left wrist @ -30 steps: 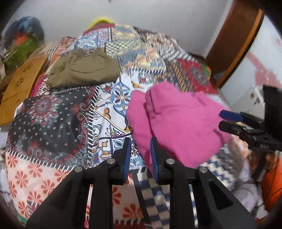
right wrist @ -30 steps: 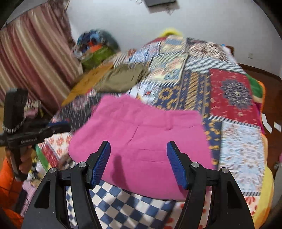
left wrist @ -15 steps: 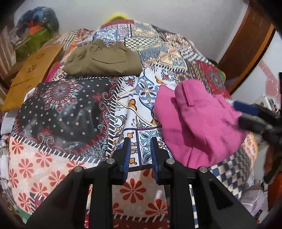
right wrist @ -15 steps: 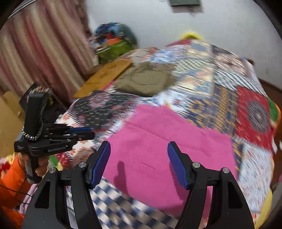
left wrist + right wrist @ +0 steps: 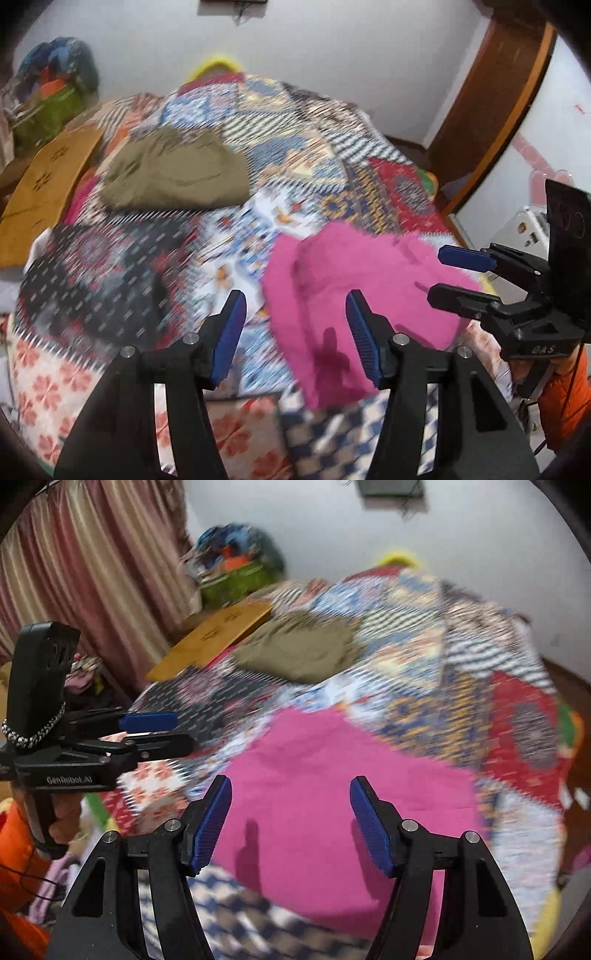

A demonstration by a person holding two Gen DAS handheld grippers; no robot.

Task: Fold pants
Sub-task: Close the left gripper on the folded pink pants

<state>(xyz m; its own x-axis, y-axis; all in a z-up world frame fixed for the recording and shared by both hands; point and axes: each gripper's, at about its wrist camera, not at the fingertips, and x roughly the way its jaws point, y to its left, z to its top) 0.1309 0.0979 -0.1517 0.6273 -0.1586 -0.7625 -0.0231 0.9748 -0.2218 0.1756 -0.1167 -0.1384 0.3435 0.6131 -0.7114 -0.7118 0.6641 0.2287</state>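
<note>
Patchwork bedspread (image 5: 295, 177) covers bed; multi-pattern: floral, stripes, checks, red medallion patch. Both views motion-blurred, detail soft.
Olive-green folded garment (image 5: 173, 177) lies on spread, far left side.
Tan wooden board w/ cut-out motifs (image 5: 44, 192) at bed's left edge, just beside olive garment.
Pile of coloured clothes/bags (image 5: 236, 565) in far corner vs. white wall (image 5: 332, 55).
Striped pink/beige curtain (image 5: 92, 572) left of pile.
Brown wooden door frame (image 5: 491, 110) on right.
Yellow item (image 5: 214, 64) at head of bed, partly hidden.

pink pants (image 5: 362, 291) — matt cloth — on patterned quilt (image 5: 122, 280) fabric.
</note>
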